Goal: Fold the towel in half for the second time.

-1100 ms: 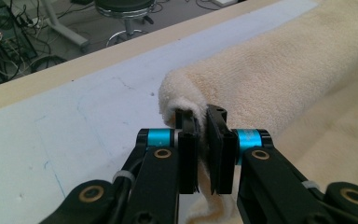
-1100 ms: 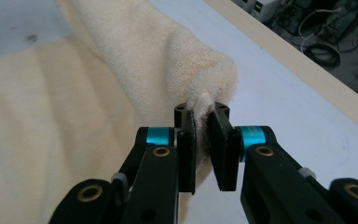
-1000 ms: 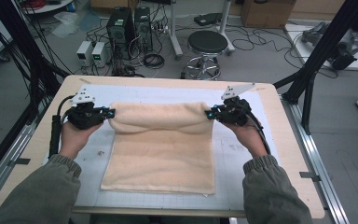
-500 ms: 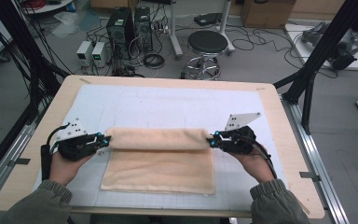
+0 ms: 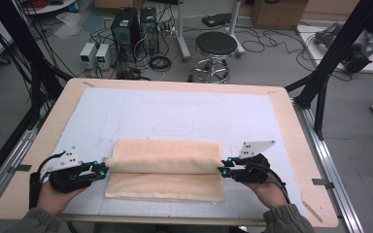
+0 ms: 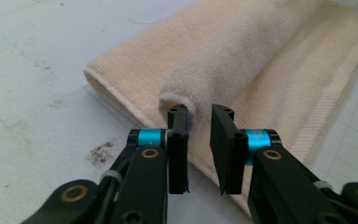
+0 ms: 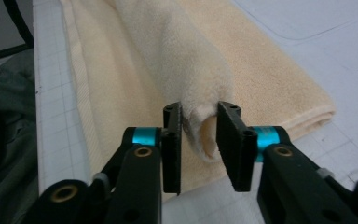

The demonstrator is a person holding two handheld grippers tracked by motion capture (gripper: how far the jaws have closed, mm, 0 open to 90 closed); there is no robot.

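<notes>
Both tongs [image 5: 106, 168] [image 5: 222, 171] just opening, towel [image 5: 165, 167] fold ends between; underlayer hidden.

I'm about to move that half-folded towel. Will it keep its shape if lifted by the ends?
Probably not. The towel looks soft and thick, so its middle would likely sag. The raised fold seems loose and may flop flat. Its fuzzy pile should grip well, not slip.

Wooden bench [image 5: 291, 116] carries a white grid mat [image 5: 175, 116]; folded beige towel [image 5: 165, 184] lies on the mat's near half.
</notes>
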